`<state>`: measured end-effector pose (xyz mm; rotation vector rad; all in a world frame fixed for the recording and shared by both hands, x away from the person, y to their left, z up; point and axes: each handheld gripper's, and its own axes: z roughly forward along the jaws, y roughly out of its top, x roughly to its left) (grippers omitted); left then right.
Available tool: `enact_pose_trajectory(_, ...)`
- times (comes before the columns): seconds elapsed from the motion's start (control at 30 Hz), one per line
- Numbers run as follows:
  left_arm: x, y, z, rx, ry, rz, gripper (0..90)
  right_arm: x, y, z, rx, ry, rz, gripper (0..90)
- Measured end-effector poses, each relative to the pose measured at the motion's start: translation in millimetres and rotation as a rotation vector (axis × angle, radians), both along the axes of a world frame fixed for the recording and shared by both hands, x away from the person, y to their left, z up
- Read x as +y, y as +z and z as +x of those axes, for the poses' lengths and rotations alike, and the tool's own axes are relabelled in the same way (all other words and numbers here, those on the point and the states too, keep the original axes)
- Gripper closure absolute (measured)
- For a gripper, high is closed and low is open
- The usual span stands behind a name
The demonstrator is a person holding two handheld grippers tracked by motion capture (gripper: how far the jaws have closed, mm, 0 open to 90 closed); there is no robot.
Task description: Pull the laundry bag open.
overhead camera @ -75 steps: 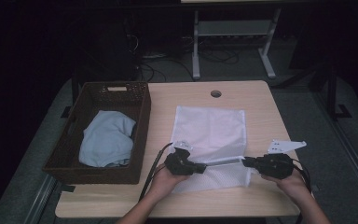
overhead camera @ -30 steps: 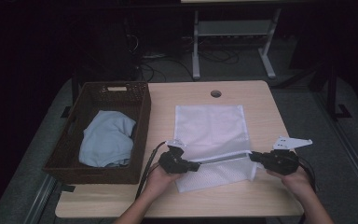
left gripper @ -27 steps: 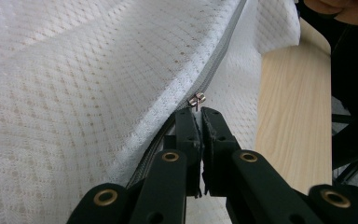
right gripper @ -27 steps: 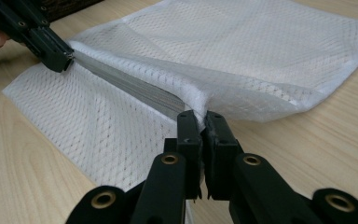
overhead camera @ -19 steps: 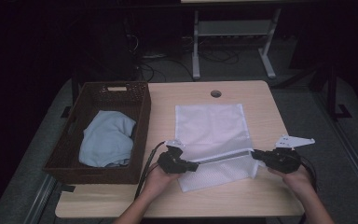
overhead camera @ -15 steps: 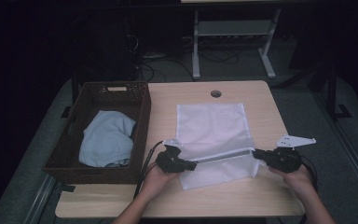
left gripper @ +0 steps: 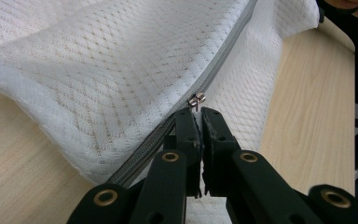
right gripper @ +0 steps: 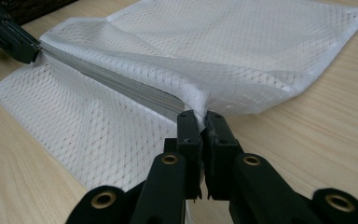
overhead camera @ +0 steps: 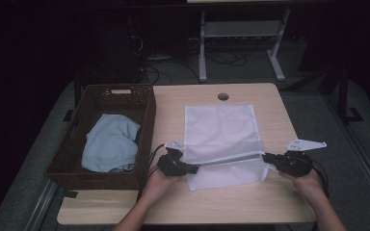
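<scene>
Two grippers' fingers pinch a white, diamond-weave mesh bag (overhead camera: 220,132) along its grey zipper (left gripper: 216,74).

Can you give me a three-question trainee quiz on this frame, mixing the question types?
1. True or false: the left tool is shut on the zipper pull of the white mesh bag.
2. Where does the right tool grip the bag? A) at the far edge by the table's hole B) at the zipper-side end opposite the left tool C) nowhere, it rests on the table
3. What lies in the brown basket?

Key: 1. True. 2. B. 3. A crumpled light blue cloth.
</scene>
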<state>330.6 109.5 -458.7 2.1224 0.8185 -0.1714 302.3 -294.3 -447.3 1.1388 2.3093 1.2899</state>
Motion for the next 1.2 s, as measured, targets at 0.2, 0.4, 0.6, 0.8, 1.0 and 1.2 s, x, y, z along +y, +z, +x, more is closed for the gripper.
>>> enact_pose_trajectory(0.2, 1.2, -0.4, 0.2, 0.000, 0.008, 0.017, 87.3, -3.5, -1.0, 1.3, 0.003, -0.018, -0.003, 85.6)
enact_pose_trajectory(0.4, 5.4, -0.1, 1.3, 0.004, 0.021, 0.024, 87.2, -7.1, -3.6, 3.7, 0.013, -0.038, -0.014, 85.6)
enact_pose_trajectory(0.6, 7.3, -0.4, 1.7, 0.009, 0.030, 0.036, 87.2, -10.8, -7.6, 6.6, 0.027, -0.049, -0.029, 85.6)
enact_pose_trajectory(0.8, 12.2, -0.2, 2.9, 0.019, 0.050, 0.045, 87.2, -14.3, -11.3, 9.5, 0.039, -0.066, -0.043, 85.6)
enact_pose_trajectory(1.0, 13.4, -1.9, 4.1, 0.032, 0.056, 0.056, 87.2, -14.7, -17.0, 12.7, 0.054, -0.069, -0.062, 85.4)
enact_pose_trajectory(1.2, 13.0, -5.2, 5.5, 0.020, 0.059, 0.088, 86.5, -12.8, -22.4, 13.5, 0.073, -0.049, -0.079, 81.3)
